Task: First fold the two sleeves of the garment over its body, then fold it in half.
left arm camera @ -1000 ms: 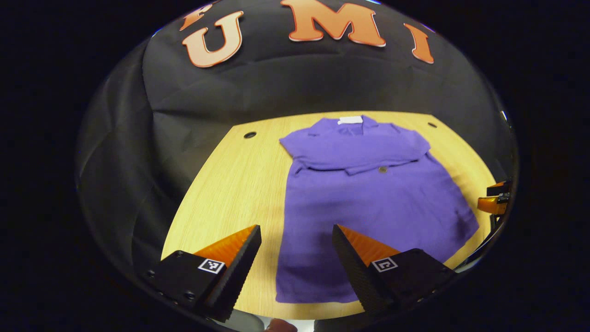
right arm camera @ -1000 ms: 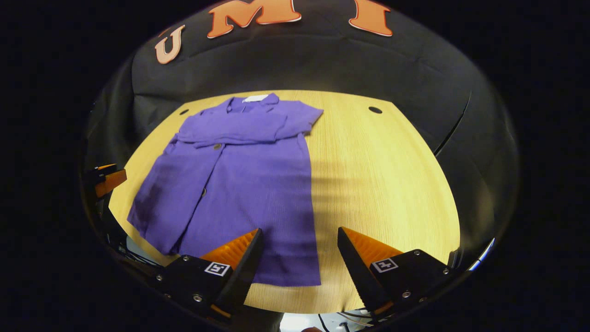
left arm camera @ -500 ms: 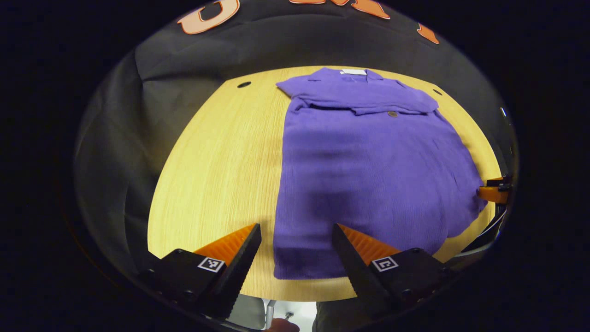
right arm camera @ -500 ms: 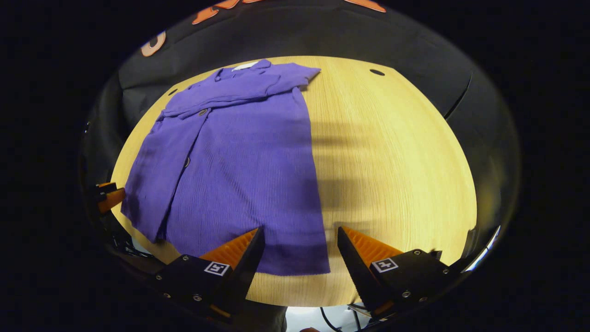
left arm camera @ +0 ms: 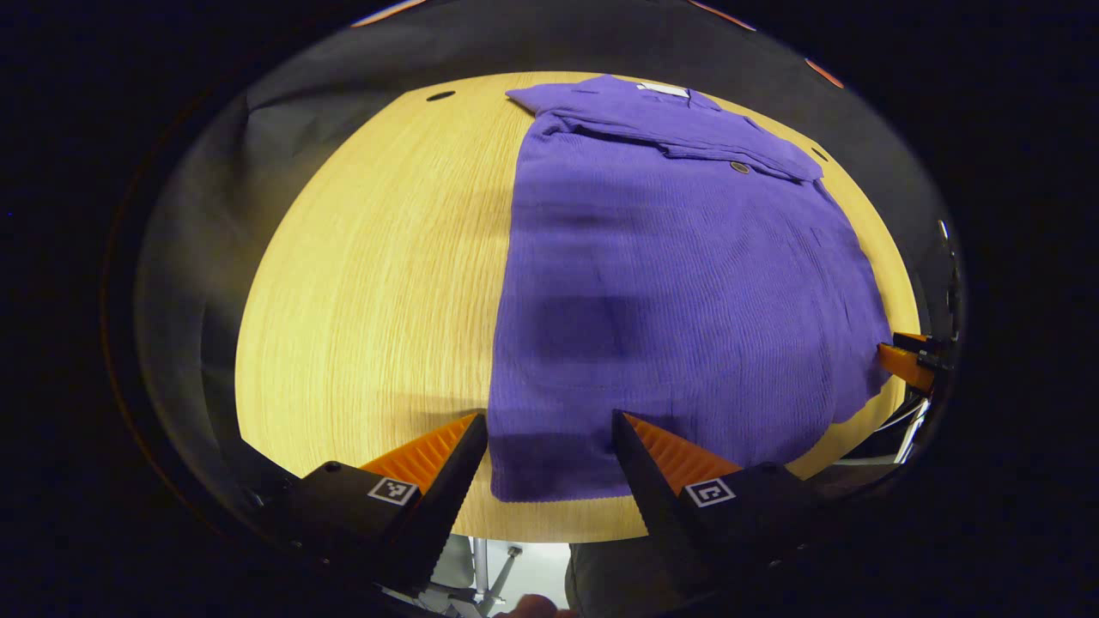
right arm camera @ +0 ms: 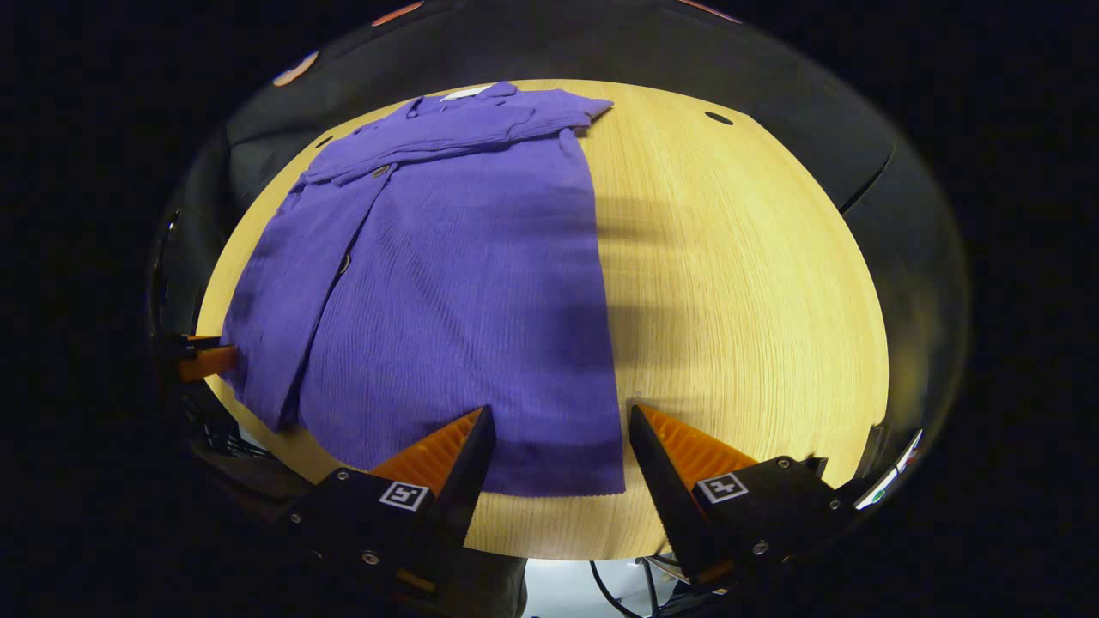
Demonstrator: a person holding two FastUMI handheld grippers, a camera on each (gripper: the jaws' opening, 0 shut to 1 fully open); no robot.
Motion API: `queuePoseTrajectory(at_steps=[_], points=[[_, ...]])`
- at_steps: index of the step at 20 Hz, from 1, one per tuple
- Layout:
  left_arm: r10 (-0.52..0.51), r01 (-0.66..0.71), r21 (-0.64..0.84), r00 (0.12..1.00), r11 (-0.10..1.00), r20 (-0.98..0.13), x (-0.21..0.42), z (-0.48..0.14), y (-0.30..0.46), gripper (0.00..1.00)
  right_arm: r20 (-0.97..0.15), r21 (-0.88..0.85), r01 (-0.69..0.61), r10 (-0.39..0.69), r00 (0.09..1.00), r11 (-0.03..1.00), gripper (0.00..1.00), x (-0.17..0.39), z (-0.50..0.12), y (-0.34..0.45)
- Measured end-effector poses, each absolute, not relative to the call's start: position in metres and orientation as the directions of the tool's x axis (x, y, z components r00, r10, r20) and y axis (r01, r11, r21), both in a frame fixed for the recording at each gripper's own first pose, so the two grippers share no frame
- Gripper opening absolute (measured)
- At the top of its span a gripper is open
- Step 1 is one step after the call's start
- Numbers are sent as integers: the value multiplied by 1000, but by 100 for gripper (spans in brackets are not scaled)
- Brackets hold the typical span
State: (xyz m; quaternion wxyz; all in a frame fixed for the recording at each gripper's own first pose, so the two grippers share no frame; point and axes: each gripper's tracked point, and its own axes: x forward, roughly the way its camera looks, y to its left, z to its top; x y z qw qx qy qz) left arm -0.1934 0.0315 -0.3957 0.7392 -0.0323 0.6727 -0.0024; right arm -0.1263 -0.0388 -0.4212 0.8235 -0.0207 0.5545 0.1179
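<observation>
At the bottom of the left gripper view, the left gripper [left arm camera: 549, 429] has its two fingers spread apart, with nothing between them squeezed. The near left corner of the purple shirt [left arm camera: 670, 283] lies in the gap between the fingers, at the bottom middle of the frame. I cannot tell if the tips touch the cloth or hang just above it. At the bottom of the right gripper view, the right gripper [right arm camera: 562, 425] is spread apart too, and it grips nothing. The other near corner of the shirt [right arm camera: 464, 292] lies between its fingers. The shirt lies flat on a wooden table [left arm camera: 378, 275], with its front side up and its buttons showing. Both sleeves are folded over the chest, up at the top of each frame, next to the collar and a small white tag [left arm camera: 663, 88]. The bottom hem is close to the near edge of the table. In the left gripper view, the tip of the right gripper peeks in at the right edge of the frame, just beside the hem. In the right gripper view, the left gripper's tip peeks in at the left edge, also just beside the hem. Small dark holes [right arm camera: 719, 118] sit in the far part of the table [right arm camera: 738, 283].
</observation>
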Motion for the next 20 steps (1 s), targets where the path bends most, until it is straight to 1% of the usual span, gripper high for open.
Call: queuePoseTrajectory(at_steps=[1, 3, 4, 5, 6, 7, 8, 10, 11, 12, 13, 16, 17, 20], points=[[-50, -43, -53, 66, 998, -997, -196, -396, 33, 97, -922, 98, -222, 172, 346, 970, 95, -128, -422, -37], [-53, -22, -53, 2, 998, -999, -193, -397, 31, 96, -929, 103, -224, 175, 327, 969, 81, -127, -419, -34], [-54, -24, -53, -21, 998, -998, -191, -398, 29, 94, -931, 115, -220, 182, 317, 969, 64, -126, -420, -31], [-57, -23, -56, -36, 998, -998, -187, -400, 29, 93, -933, 112, -217, 178, 314, 970, 56, -126, -419, -30], [-59, -27, -58, -48, 998, -997, -183, -401, 28, 82, -934, 118, -216, 182, 307, 969, 40, -124, -419, -29], [-68, -24, -67, -62, 997, -996, -179, -403, 24, 70, -933, 127, -207, 188, 305, 970, 34, -122, -418, -28], [-83, -18, -82, -62, 996, -995, -173, -404, 20, 59, -934, 140, -191, 193, 300, 972, 23, -121, -416, -26], [-100, -19, -99, -81, 995, -992, -162, -410, 10, 21, -935, 146, -156, 188, 301, 977, 9, -120, -417, -23], [-109, -10, -108, -91, 994, -990, -165, -408, 4, 16, -935, 147, -155, 189, 300, 977, 7, -121, -416, -21], [-122, -38, -118, -105, 992, -987, -163, -409, 5, 14, -935, 165, -139, 199, 293, 976, 5, -122, -415, -17], [-135, -35, -132, -110, 991, -985, -165, -405, 4, 8, -931, 194, -117, 221, 290, 974, 5, -122, -411, -13], [-154, -12, -153, -84, 988, -985, -139, -395, 4, 8, -909, 273, -53, 276, 313, 960, 4, -115, -392, -2], [-173, -16, -172, -68, 985, -983, -131, -392, 2, 8, -910, 271, -43, 270, 315, 962, 4, -113, -389, -2], [-218, 11, -218, -26, 976, -976, -107, -375, 0, 8, -902, 242, -42, 241, 358, 969, 4, -101, -366, -7]])
